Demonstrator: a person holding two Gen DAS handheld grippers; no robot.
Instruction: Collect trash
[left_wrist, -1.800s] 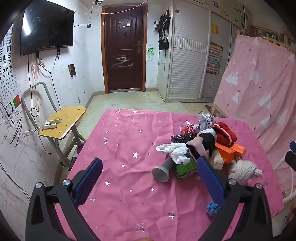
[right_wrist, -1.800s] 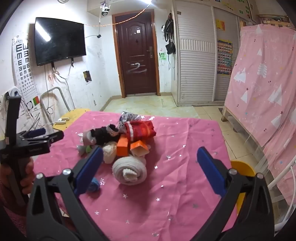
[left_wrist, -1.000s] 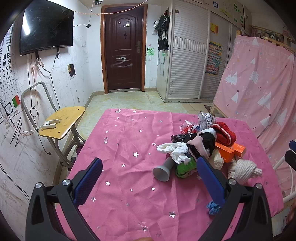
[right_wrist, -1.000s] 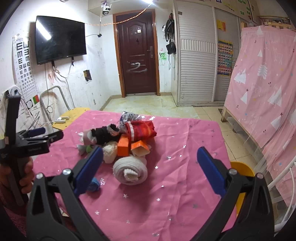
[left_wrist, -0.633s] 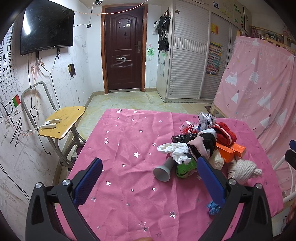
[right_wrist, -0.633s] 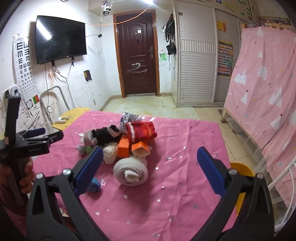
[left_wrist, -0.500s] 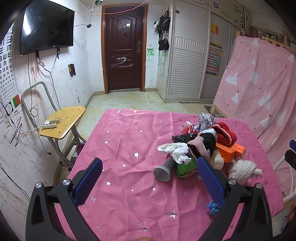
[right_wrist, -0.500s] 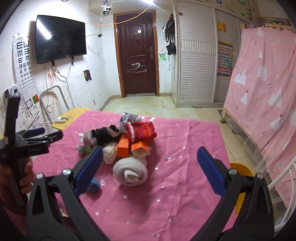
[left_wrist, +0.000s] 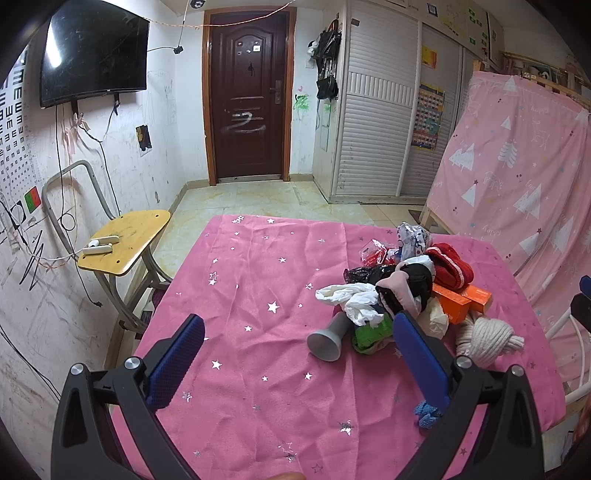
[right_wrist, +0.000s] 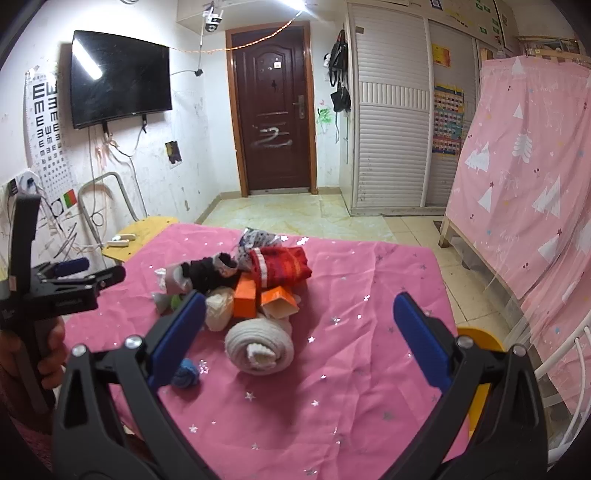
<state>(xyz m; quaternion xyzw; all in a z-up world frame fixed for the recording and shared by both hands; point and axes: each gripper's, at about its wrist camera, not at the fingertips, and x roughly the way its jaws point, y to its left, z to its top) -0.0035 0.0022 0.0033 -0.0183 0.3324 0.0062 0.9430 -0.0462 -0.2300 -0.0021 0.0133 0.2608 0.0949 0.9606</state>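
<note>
A heap of trash and cloth lies on the pink starred tablecloth (left_wrist: 258, 280): white crumpled plastic (left_wrist: 351, 299), a grey cone (left_wrist: 327, 339), a green wrapper (left_wrist: 371, 330), orange boxes (left_wrist: 461, 301), a red knit (left_wrist: 448, 264), a cream rolled knit (left_wrist: 487, 338), a small blue ball (left_wrist: 426, 413). My left gripper (left_wrist: 295, 354) is open and empty, short of the heap. My right gripper (right_wrist: 295, 332) is open and empty, facing the cream roll (right_wrist: 260, 349) and orange boxes (right_wrist: 264, 293). The left gripper also shows in the right wrist view (right_wrist: 70, 280).
A yellow chair (left_wrist: 125, 243) with a power strip stands left of the table. A yellow bin (right_wrist: 480, 341) sits at the table's right edge. A pink sheet (right_wrist: 524, 155) hangs on the right. A door (left_wrist: 247, 99) and wardrobes are beyond.
</note>
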